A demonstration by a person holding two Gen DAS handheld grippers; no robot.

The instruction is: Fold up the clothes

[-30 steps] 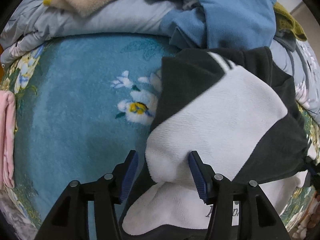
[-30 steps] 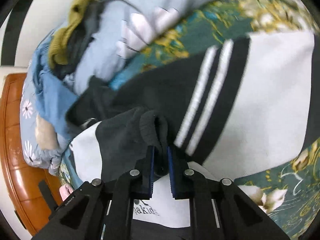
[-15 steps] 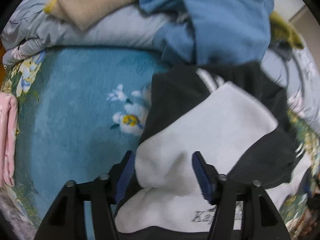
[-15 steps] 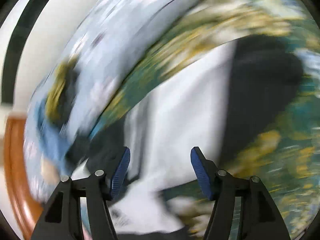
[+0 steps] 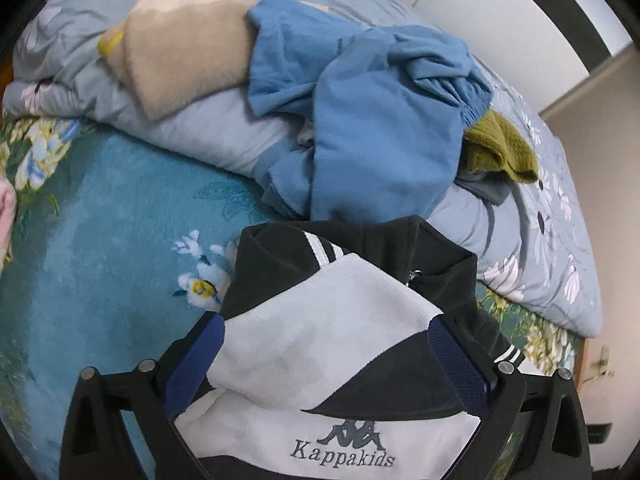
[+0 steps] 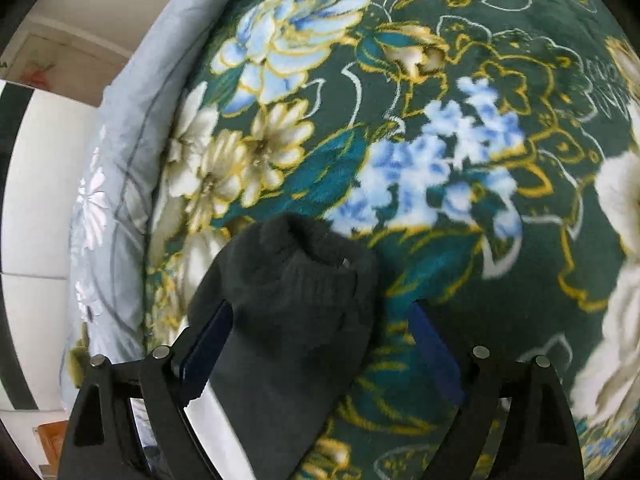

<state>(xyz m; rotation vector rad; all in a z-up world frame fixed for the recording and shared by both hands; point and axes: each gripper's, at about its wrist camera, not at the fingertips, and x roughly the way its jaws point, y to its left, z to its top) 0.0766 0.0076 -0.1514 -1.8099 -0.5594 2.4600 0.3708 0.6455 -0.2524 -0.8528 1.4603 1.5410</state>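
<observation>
Fleece first: the black-and-white Kappakids fleece jacket (image 5: 320,344), one sleeve folded across its chest, lies on the floral plush blanket (image 5: 100,248) between the left gripper (image 5: 324,354) fingers, which are opening and grip nothing. The right gripper (image 6: 320,344) is opening too, its black ribbed cuff (image 6: 296,280) now loose, where a second ago it was pinched. Beyond the jacket, a crumpled blue sweatshirt (image 5: 372,120), beige fleece (image 5: 180,60) and olive knit (image 5: 500,148) remain unfolded.

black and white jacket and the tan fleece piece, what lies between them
In the left wrist view, bare teal floral blanket and a fold of grey-blue quilt lie between the jacket and the tan fleece.
</observation>
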